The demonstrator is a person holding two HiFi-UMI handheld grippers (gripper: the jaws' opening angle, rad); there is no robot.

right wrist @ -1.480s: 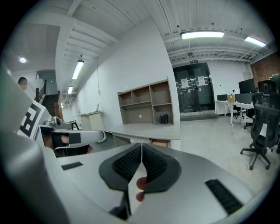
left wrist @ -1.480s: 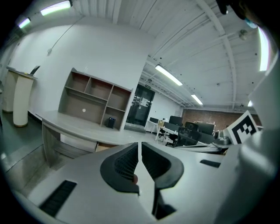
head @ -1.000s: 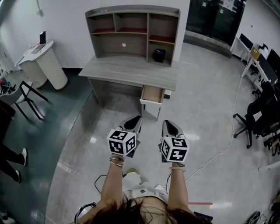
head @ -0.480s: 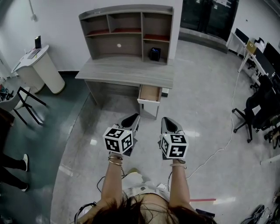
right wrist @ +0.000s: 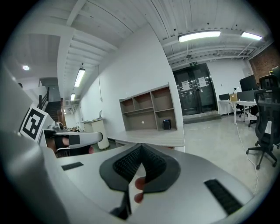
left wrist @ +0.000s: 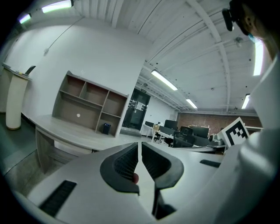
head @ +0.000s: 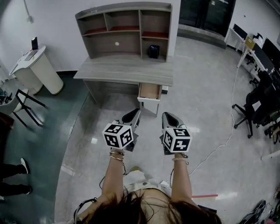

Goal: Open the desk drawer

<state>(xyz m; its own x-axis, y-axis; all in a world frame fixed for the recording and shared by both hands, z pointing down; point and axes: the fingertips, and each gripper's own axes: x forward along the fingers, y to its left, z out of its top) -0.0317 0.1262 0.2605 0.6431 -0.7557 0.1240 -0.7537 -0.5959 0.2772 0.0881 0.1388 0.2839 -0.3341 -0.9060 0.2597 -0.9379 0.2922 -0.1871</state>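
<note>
Drawer standing open under right end of desk, well apart from both grippers, left gripper jaws a narrow slit apart, empty, right gripper jaws pressed together, empty.

Drawer beneath desk, right end

This is an open-plan office. A grey wooden desk topped by a shelf unit stands against a plain white wall on a polished grey floor. Along the right side are white tables with dark monitors and black swivel chairs. Dark glass double doors close the far end, and long strip lights hang below a white ceiling with bare beams.
</note>
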